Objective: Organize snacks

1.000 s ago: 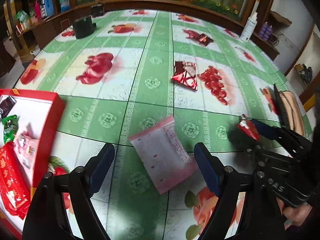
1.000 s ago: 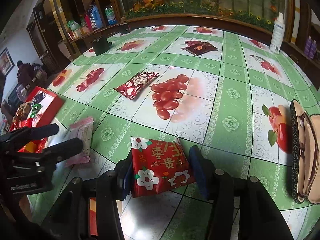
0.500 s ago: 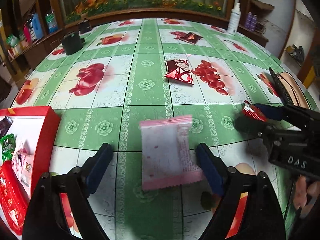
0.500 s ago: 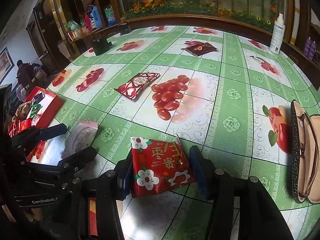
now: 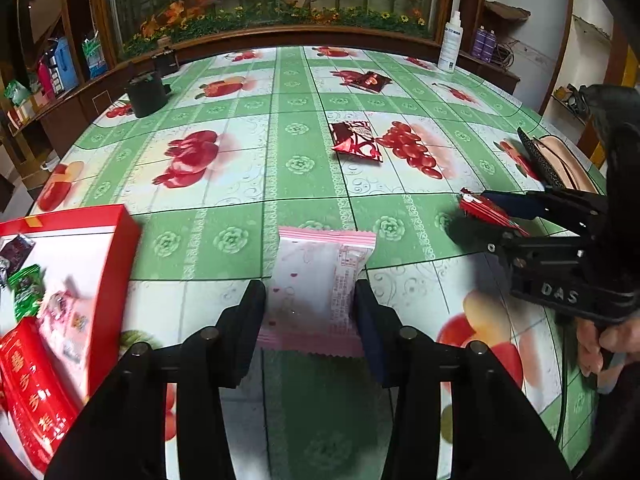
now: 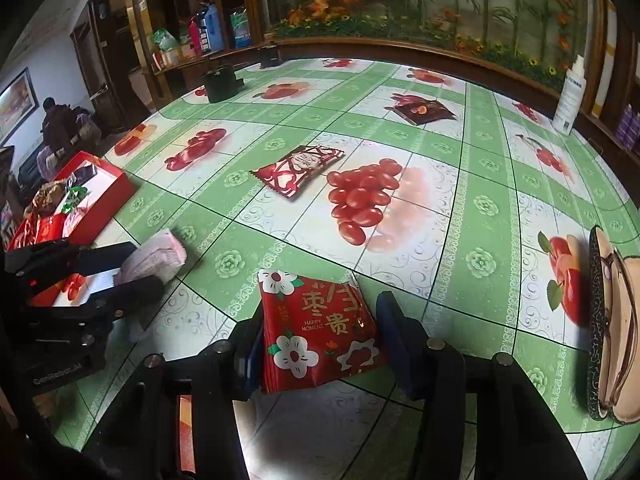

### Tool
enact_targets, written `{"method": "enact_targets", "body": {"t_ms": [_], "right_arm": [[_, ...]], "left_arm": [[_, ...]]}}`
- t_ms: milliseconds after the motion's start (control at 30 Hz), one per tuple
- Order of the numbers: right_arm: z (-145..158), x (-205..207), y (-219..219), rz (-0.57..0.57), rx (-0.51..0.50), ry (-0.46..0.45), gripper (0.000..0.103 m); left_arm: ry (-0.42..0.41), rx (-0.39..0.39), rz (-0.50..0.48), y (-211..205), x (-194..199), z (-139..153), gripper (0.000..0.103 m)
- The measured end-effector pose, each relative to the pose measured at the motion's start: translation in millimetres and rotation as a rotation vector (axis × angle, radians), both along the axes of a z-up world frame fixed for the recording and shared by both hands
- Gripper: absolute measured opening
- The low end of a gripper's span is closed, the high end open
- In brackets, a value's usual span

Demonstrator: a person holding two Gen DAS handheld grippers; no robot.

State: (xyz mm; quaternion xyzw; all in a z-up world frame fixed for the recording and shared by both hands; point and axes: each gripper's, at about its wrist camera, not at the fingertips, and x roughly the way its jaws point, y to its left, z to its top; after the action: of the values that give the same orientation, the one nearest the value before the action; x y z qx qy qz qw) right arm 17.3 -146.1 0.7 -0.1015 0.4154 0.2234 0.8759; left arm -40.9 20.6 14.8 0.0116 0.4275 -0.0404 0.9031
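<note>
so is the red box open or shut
Open: the red box has no lid on, and its white inside with snack packets shows.

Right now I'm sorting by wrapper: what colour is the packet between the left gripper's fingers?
Pale pink packet; left wrist view shows it best.

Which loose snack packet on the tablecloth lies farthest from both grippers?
The dark brown foil packet, near the table's far edge towards the white spray bottle. The red-and-white patterned packet lies mid-table, closer in; the other packets sit between gripper jaws.

a home dining room: fruit-print tablecloth [image 5: 296, 148], wooden shelves [image 6: 120, 40], framed picture [image 6: 16, 104].
</note>
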Motion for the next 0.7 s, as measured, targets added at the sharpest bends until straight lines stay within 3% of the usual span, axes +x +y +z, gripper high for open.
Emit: {"method": "enact_targets", "body": {"t_ms": [67,200,433,700], "right_arm": [[0.2,0.5,-0.5,-0.009,0.005,-0.001,0.047],[1.1,2.9,-3.0,-0.052,0.023,-0.002,0.025],[2.2,0.2,-6.5,-0.102,0.114,0.034,0.024],[7.2,-18.9,8.8,-0.058,0.257,0.064,0.023]], "left_arm": [[-0.029,0.018,-0.003,2.1,-7.0,6.2,0.043],[-0.085,0.047,-0.001,9.0,-20.8,20.1,0.043],[-0.116,-0.004,0.005,33.2,-44.3,34.3,0.043],[-0.188,-0.030,0.025,65.4,-87.3,51.7,0.043]]}}
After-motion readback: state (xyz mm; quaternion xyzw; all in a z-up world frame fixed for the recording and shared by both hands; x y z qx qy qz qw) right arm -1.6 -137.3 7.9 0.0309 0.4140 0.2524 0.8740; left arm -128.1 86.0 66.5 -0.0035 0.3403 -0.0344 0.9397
